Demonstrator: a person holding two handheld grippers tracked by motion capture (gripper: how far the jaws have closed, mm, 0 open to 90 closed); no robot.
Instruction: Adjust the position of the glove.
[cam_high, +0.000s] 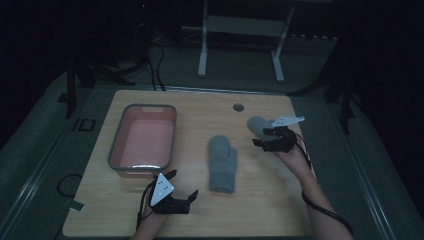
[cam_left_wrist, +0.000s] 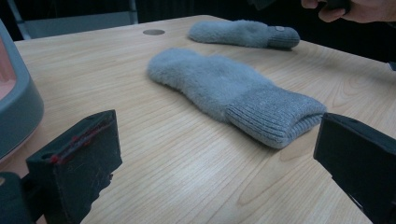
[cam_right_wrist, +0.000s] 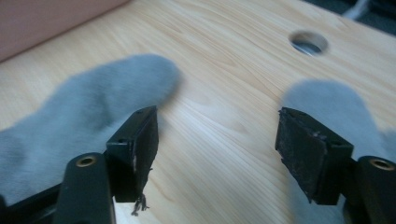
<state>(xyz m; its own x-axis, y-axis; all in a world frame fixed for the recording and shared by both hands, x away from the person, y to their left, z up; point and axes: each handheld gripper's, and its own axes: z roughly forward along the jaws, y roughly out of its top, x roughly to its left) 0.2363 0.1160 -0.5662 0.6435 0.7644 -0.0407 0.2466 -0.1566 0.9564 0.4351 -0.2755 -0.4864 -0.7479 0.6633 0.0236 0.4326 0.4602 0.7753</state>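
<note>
The far mitten (cam_high: 258, 125) was seen on the surface at eleven o'clock of the released right hand-held gripper (cam_high: 268, 137), nearer it than the open, empty left hand-held gripper (cam_high: 181, 186).

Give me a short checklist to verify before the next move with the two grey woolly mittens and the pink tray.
1. Right gripper open, nothing between its black jaws: ok.
2. Left gripper open and holding nothing: ok.
3. Nearer grey woolly mitten lies flat on the wooden table, free of both grippers: ok.
4. Farther grey mitten beside the right gripper, on the table: ok.
5. Pink tray with grey rim has room inside: ok.
6. Mittens inside the tray: not ok.
</note>
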